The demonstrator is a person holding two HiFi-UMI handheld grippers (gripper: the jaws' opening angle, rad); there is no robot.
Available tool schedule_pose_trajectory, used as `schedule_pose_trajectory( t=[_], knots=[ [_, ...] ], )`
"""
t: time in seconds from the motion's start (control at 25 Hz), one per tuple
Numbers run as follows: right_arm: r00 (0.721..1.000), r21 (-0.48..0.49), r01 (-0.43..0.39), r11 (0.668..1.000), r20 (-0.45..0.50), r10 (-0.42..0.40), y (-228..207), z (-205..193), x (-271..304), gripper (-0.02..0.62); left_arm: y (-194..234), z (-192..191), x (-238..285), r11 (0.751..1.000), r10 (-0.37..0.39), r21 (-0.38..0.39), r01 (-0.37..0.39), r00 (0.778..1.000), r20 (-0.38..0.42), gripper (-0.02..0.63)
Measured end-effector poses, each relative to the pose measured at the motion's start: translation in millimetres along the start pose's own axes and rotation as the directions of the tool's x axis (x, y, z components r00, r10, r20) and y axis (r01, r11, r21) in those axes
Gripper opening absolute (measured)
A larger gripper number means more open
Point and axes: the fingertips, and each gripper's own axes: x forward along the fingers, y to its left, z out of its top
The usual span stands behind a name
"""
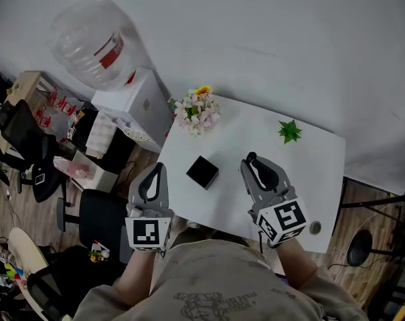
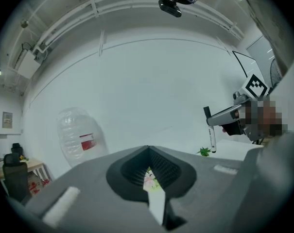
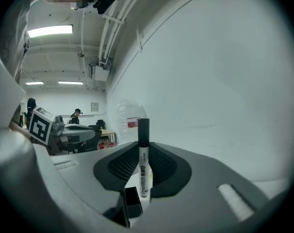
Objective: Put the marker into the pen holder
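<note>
black cap uppermost, the marker (image 3: 144, 152) stands upright in my right tongs (image 1: 254, 164). the jaws are closed on its white barrel and the cap pokes out above their tips. my left tongs (image 1: 159, 168) carry nothing: their jaws meet at the tips, leaving only a thin slit lower down, and through it i glimpse the flowers (image 1: 197, 112)

the holder (image 1: 202, 172), a small black box, sits on the white table (image 1: 309, 179) between my two tongs. it is about level with their tips, to the right of the left pair and to the left of the right pair, touching neither. in the right gripper view a dark box shows low in the gap beside the marker's foot, apart from it

the flowers lie ahead of my left tongs, past the holder, near the table's far edge. a green plant (image 1: 290, 131) lies ahead of my right tongs and a little to their right. a clear bottle (image 1: 95, 42) stands off the table, well ahead and to the left of my left tongs
</note>
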Motion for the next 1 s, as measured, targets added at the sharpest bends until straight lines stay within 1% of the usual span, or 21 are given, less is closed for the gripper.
schedule_pose_trajectory(
  t=[0.12, 0.32, 0.4, 0.6, 0.72, 1.0],
  knots=[
    [1.000, 0.008, 0.020, 1.000, -0.005, -0.020, -1, -1, -1, 0.092, -2, -1, 3, 1.000, -0.024, -0.006, 0.024, 1.000, -0.004, 0.000],
    [0.999, 0.031, 0.033, 0.999, -0.019, -0.033, 2, -5, 10, 0.092, 5, -8, 11, 0.999, -0.045, 0.009, 0.045, 0.999, -0.007, 0.000],
    [0.999, 0.026, 0.027, 0.999, -0.020, -0.027, 7, -3, 16, 0.092, 8, -6, 14, 0.998, -0.058, 0.004, 0.058, 0.998, 0.001, 0.000],
    [1.000, 0.018, 0.001, 1.000, -0.027, -0.001, 28, -2, 36, 0.092, 19, -16, 19, 0.997, -0.080, -0.001, 0.080, 0.997, -0.011, 0.000],
    [0.999, 0.010, -0.020, 1.000, -0.039, 0.020, 40, -4, 52, 0.092, 25, -19, 24, 0.995, -0.097, 0.001, 0.097, 0.995, -0.004, 0.000],
    [0.993, 0.021, -0.047, 0.999, -0.108, 0.049, 59, -29, 88, 0.092, 41, -47, 27, 0.994, -0.105, -0.037, 0.104, 0.993, -0.051, 0.000]
  ],
)
